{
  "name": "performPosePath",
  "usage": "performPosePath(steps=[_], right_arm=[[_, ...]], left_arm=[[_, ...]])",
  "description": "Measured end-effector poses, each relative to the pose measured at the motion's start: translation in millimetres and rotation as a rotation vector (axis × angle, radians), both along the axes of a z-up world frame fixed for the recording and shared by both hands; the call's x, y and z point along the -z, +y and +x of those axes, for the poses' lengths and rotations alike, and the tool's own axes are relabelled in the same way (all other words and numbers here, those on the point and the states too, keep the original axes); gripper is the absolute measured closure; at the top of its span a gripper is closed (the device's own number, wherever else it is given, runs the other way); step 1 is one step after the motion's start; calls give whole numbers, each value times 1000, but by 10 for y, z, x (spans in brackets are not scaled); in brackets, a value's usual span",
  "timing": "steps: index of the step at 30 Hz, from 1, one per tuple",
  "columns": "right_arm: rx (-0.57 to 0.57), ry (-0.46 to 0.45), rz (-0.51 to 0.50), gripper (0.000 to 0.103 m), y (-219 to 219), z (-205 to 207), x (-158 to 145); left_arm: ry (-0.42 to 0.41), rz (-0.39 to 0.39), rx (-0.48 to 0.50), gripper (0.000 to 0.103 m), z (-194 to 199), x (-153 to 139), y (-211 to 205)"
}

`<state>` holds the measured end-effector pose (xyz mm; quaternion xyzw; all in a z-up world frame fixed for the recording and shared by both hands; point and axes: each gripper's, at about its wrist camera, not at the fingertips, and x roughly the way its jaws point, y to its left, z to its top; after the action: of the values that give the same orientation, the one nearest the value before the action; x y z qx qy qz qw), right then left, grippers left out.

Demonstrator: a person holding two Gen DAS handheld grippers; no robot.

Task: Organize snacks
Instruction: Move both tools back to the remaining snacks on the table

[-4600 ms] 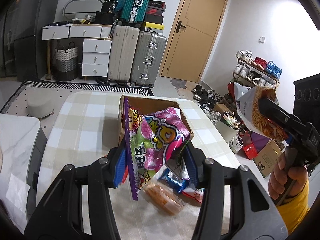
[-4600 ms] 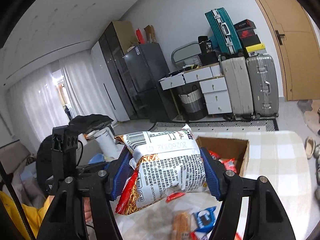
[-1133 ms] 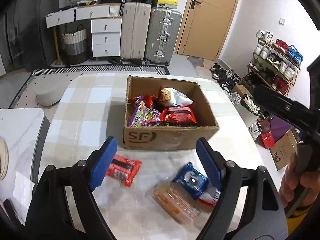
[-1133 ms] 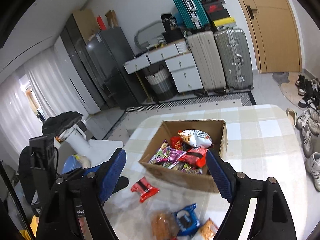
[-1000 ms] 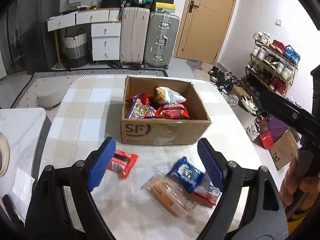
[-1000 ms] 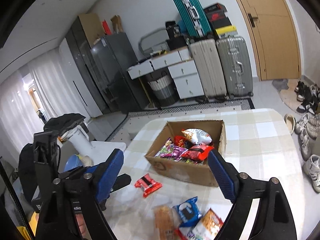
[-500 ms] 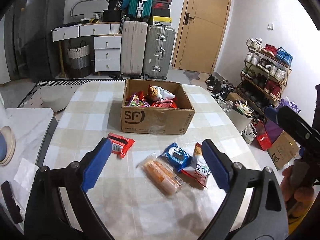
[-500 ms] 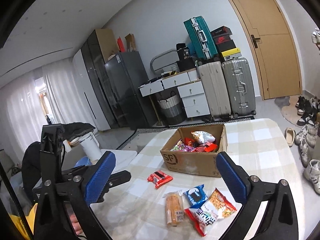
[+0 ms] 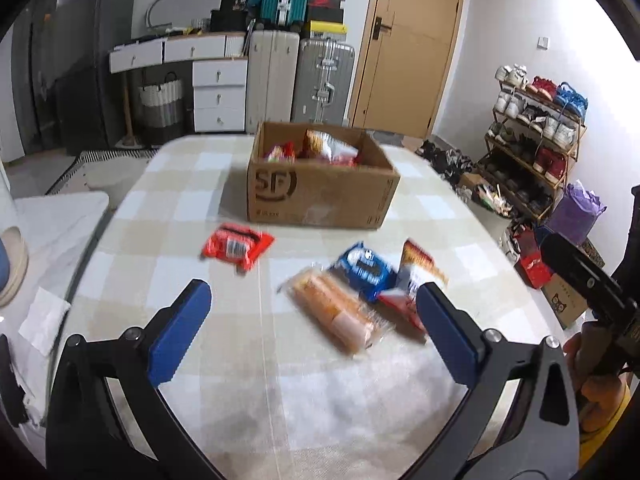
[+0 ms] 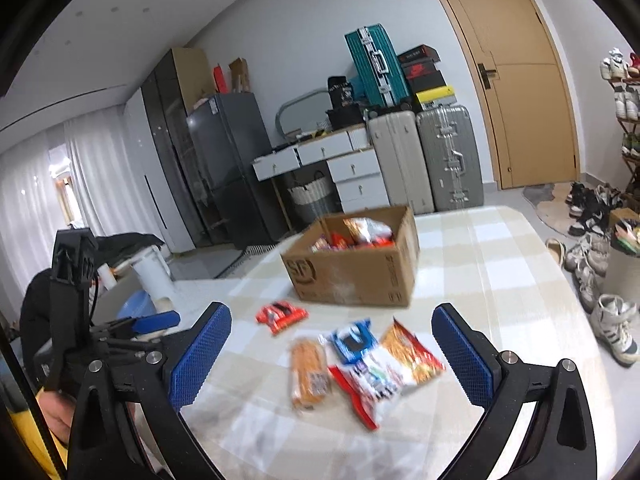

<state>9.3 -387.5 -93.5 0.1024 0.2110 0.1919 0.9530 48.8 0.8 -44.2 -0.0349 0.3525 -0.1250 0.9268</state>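
Nearest, the left gripper (image 9: 310,330) hangs over the checked table (image 9: 168,208) with its jaws opening wide and gripping nothing, and the right gripper (image 10: 332,354) stands spread wide and empty. Just beyond lie an orange packet (image 9: 334,312), a blue packet (image 9: 364,266) and a red-and-white packet (image 10: 384,372), touching, with a red packet (image 9: 236,246) apart at ten o'clock. Farthest, at twelve o'clock, the cardboard box (image 9: 320,196) holds more snacks.

Matt cardboard box (image 9: 320,196); glossy plastic snack packets (image 9: 236,245); checked cloth (image 9: 280,380).
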Motion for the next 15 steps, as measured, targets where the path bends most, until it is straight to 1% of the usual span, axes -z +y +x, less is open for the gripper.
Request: performPosePath(steps=[4, 7, 15], right_arm=[[0, 59, 16, 1, -45, 46, 255], [3, 113, 20, 1, -72, 136, 417], [18, 258, 35, 1, -110, 447, 730]], left_arm=[[56, -3, 4, 1, 112, 290, -10], [95, -12, 12, 1, 191, 454, -30], [176, 1, 33, 1, 440, 785, -172]])
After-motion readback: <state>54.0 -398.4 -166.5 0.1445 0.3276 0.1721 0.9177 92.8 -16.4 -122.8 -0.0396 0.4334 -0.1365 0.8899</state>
